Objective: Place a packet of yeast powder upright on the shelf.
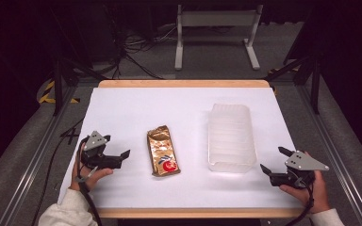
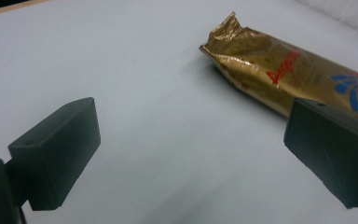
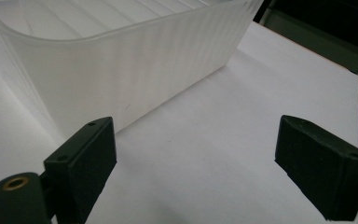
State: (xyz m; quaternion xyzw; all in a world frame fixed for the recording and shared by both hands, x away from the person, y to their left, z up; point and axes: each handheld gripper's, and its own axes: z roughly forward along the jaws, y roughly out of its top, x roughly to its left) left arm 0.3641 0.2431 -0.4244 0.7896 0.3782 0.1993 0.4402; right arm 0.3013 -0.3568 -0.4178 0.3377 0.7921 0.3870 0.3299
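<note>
High view showed your left gripper [image 1: 125, 154] and right gripper [image 1: 273, 160] both spread and empty (nothing grasped yet), so you likely next needed to close on the gold packet [image 1: 162, 150] left of the tub [image 1: 232, 136].

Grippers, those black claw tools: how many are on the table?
2. The left gripper is held near the table's left edge, jaws open, beside the gold packet. The right gripper is held at the right edge, jaws open, near the clear plastic tub.
</note>
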